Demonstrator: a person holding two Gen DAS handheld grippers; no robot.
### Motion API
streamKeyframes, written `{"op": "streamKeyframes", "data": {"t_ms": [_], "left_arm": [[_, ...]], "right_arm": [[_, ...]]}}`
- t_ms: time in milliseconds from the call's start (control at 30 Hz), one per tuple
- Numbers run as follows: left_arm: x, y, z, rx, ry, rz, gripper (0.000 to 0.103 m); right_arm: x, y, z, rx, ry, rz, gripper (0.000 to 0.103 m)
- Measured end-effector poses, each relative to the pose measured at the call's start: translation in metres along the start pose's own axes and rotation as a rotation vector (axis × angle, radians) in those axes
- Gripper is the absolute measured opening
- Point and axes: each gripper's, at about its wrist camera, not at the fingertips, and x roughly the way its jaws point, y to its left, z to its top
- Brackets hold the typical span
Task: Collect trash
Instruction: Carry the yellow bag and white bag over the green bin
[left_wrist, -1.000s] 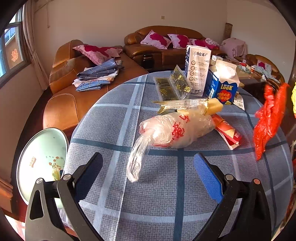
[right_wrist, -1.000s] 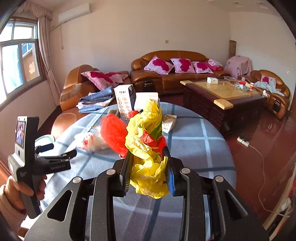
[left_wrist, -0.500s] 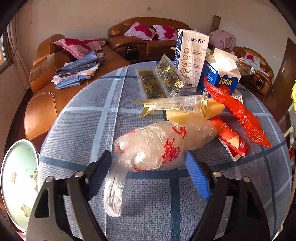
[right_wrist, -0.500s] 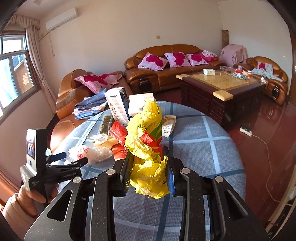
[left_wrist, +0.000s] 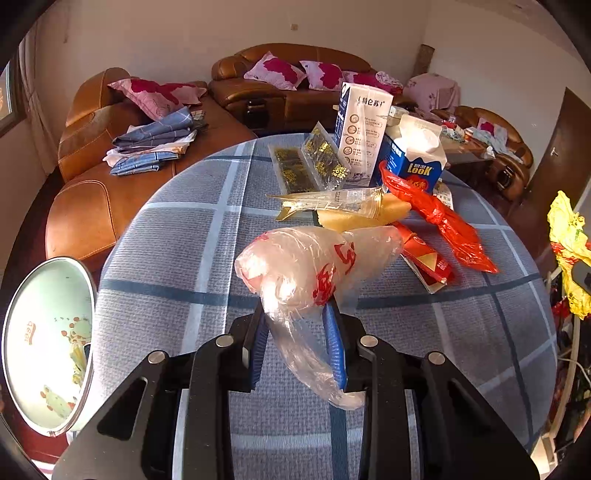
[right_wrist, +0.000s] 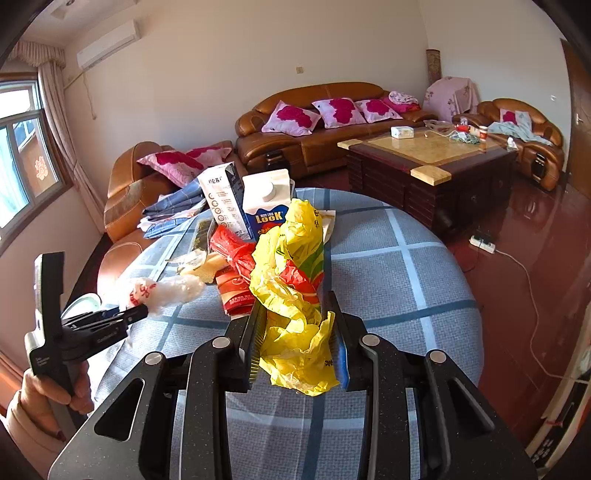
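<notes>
left gripper (left_wrist: 297, 321): jaws have just been closing, now pinching the neck of the clear plastic bag (left_wrist: 314, 266); blue pads are pressing the film on both sides.
clear plastic bag: red print on it, bulging ahead of the jaws, tail trailing back between the fingers; lying over the round table (left_wrist: 177, 258) near its middle.
right gripper (right_wrist: 295, 328): clenching a crumpled yellow plastic bag (right_wrist: 291, 280), which is standing up out of the jaws and spilling down between them.
person's hand (right_wrist: 55, 384): showing in the right wrist view, wrapping the left gripper's handle at the table's left edge.
red plastic bag (left_wrist: 439, 218): lying loose on the table, right of the clear bag, its top end just in front of the blue LOOK carton (left_wrist: 417, 158).
white carton (left_wrist: 360, 129): standing upright just left of the LOOK carton, at the far side of the table.
other trash: clear wrapper with a yellowish piece (left_wrist: 343, 206) sitting just behind the clear bag; flat red packet (left_wrist: 424, 258) lying beside it, between clear bag and red bag.
bin (left_wrist: 44, 343): pale green, open top showing below the table's left edge.
</notes>
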Motion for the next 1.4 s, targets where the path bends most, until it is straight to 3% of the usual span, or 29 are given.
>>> {"op": "streamKeyframes", "data": {"t_ms": [733,1400], "left_arm": [[-0.102,0.079,-0.049,-0.142,-0.125,0.147,0.029],[-0.13,0.171,-0.076,-0.288,-0.145,0.302,0.029]], "right_arm": [[-0.023,0.056,-0.037,-0.027,0.027,0.073,0.032],[0.006,0.152,-0.049,-0.13,0.095,0.23,0.032]]}}
